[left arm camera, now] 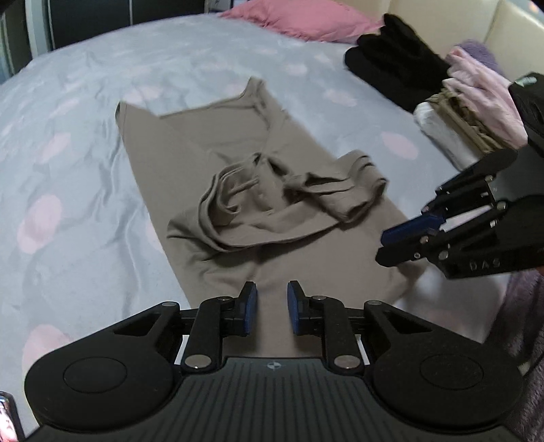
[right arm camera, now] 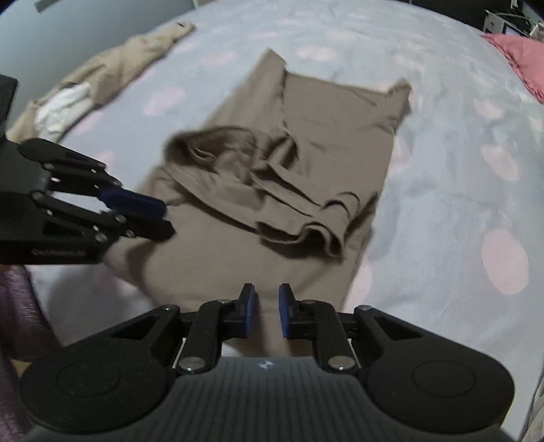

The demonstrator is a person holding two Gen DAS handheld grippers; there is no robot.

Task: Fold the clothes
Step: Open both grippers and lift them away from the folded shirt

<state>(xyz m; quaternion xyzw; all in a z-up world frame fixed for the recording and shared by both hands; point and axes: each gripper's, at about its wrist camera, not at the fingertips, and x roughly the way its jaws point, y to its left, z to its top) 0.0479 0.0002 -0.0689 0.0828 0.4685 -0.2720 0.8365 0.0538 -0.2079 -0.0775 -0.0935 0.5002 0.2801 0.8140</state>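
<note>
My left gripper (left arm camera: 272,311) and right gripper (right arm camera: 267,311) stand narrowly apart, gripping nothing, over the near hem of the brown shirt (left arm camera: 221,176). It stretches toward twelve o'clock on the bed (left arm camera: 68,136); both hands are equally near.

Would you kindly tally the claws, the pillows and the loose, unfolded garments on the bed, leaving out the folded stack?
Claws: 2 (left claw, right claw)
Pillows: 1 (pink pillow)
Loose garments: 2 (taupe top, beige garment)
Total: 5
</note>
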